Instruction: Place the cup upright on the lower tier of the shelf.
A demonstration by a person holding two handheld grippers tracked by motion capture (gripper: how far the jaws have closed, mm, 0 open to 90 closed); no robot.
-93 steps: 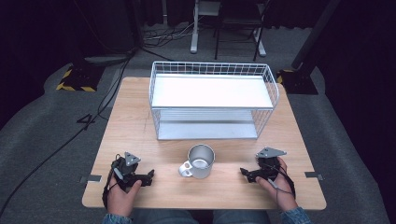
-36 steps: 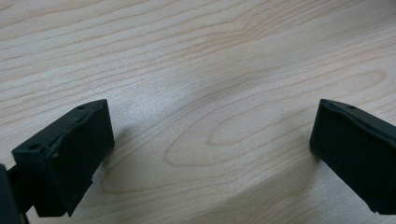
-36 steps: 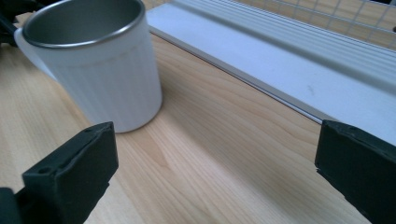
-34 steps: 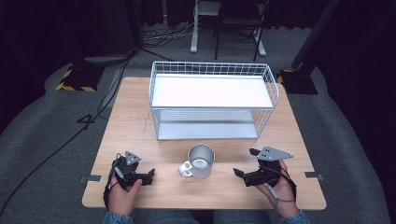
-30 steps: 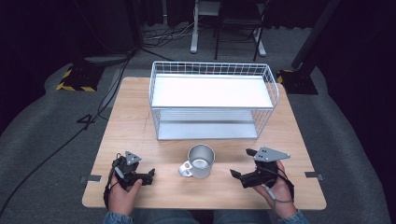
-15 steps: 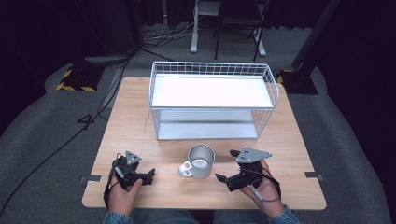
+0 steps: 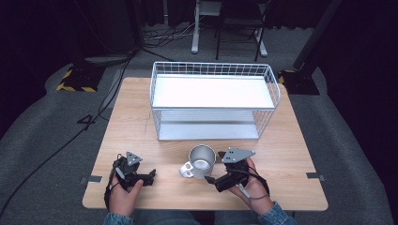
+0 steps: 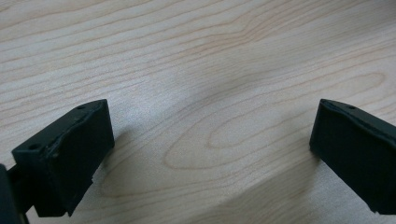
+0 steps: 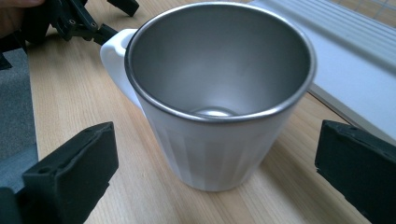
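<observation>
A white mug with a steel inside stands upright near the table's front edge, its handle pointing left. My right gripper is open just to the mug's right. In the right gripper view the mug stands close ahead between the spread jaws of my right gripper, and neither jaw touches it. My left gripper rests open on the wood at the front left. The left gripper view has bare tabletop between the jaws of the left gripper. The other hand's gripper lies beyond the mug.
A white wire basket with a flat white shelf stands on the wooden table behind the mug; its base lies right of the mug. Chair legs and cables sit on the floor beyond the table.
My right gripper has moved left along the front of the table until the mug stands between its open jaws. The left gripper and the mug have stayed put.
</observation>
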